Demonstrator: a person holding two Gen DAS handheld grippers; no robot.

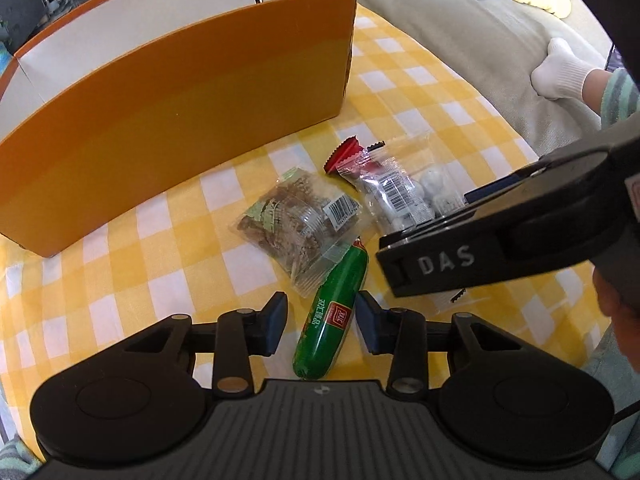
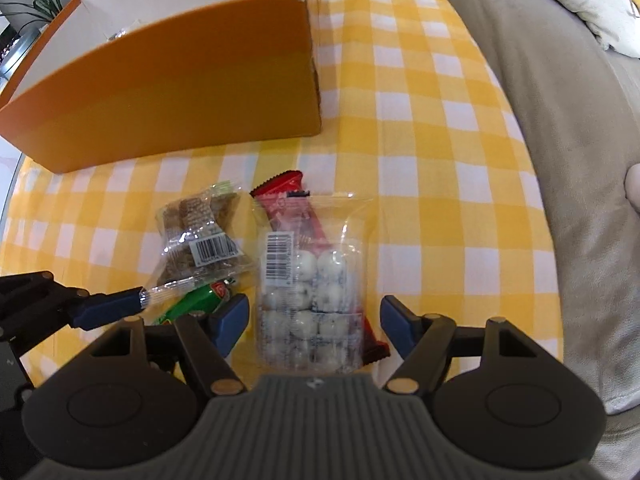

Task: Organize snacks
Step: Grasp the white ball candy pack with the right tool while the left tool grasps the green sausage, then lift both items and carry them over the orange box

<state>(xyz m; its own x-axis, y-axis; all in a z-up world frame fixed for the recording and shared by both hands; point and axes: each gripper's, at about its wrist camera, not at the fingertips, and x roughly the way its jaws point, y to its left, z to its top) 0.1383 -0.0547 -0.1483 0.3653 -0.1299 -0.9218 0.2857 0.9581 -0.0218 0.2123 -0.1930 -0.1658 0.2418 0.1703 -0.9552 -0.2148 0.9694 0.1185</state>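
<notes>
At twelve o'clock waits the orange box; left gripper brackets the green sausage ungripped, right gripper spread around the candy-ball bag, poised for pickup.

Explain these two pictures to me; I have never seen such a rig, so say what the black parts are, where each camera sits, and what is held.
No robot: a person carries a handheld two-fingered gripper in each hand, each with its own camera looking along the fingers.

In the left camera's view, the left gripper straddles a green sausage, fingers not yet touching it.

In the right camera's view, the right gripper stands open around a clear bag of white balls, lying on a red wrapper.

A bag of brown snacks lies beside them on the yellow checked cloth; an orange box stands behind.

Nothing is held.
</notes>
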